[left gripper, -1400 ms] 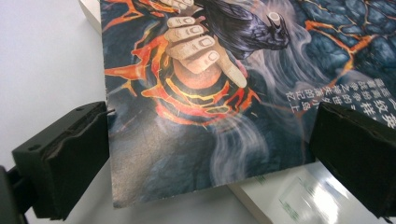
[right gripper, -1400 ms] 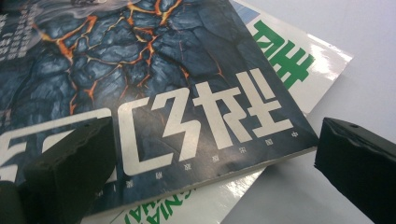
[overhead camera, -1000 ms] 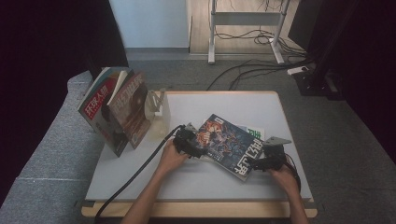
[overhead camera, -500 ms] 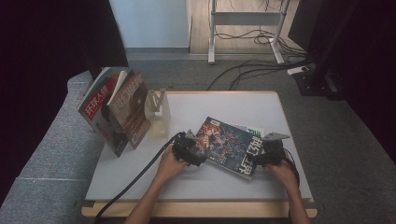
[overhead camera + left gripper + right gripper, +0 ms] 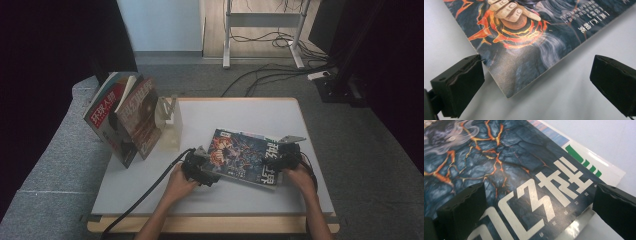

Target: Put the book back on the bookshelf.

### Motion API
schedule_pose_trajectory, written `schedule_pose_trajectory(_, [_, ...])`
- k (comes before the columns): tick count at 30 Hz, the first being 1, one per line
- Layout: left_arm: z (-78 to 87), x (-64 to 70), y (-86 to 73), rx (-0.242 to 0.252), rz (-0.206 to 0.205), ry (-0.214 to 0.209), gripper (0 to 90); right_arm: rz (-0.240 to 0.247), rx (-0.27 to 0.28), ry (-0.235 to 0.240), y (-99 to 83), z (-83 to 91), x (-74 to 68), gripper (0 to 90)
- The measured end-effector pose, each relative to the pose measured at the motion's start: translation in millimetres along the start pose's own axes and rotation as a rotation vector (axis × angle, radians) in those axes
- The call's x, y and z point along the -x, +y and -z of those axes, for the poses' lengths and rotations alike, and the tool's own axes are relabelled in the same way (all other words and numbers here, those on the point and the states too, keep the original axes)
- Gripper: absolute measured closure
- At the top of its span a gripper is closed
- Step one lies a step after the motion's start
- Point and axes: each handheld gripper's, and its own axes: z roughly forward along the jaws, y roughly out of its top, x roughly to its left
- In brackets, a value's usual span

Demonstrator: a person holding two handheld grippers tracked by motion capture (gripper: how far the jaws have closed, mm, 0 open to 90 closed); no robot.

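Observation:
A dark magazine (image 5: 242, 156) with a blue and orange cover lies flat on the white table (image 5: 240, 112), on top of a second, lighter magazine (image 5: 599, 167). My left gripper (image 5: 202, 167) is at its left corner, open, jaws either side of that corner (image 5: 510, 92). At the title end of the cover (image 5: 529, 195) my right gripper (image 5: 280, 161) stands open, its jaws spread wide just above the big white characters. Neither holds anything.
Several magazines (image 5: 125, 117) stand leaning in a clear rack (image 5: 170, 122) at the table's left side. A grey padded surface (image 5: 55, 165) lies left of the table. Cables (image 5: 280, 70) run across the floor behind.
Both grippers have stayed at the magazine's two ends with only small shifts. The magazine lies much as before.

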Motion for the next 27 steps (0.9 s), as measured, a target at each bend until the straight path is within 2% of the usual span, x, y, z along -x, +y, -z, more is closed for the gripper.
schedule_pose_trajectory(5, [2.9,9.5,-6.0,-0.001,-0.005,-0.002,0.0,-0.002,-0.004,0.000,5.6,-5.7,1.3,0.0])
schedule_pose_trajectory(11, [5.8,17.3,-11.2,-0.007,-0.037,-0.012,0.0,-0.008,0.003,-0.005,9.7,-11.2,1.5,0.0])
schedule_pose_trajectory(14, [7.8,12.2,-10.1,0.007,-0.045,-0.040,0.0,-0.013,0.007,-0.009,9.2,-10.9,0.9,0.0])
schedule_pose_trajectory(18, [8.2,3.8,-6.0,0.027,-0.071,-0.011,0.0,-0.021,0.014,0.003,5.4,-7.5,-0.5,0.0])
schedule_pose_trajectory(27, [8.8,-15.5,17.3,0.031,-0.083,-0.023,0.0,0.003,0.025,0.004,-5.2,10.3,-12.5,0.0])
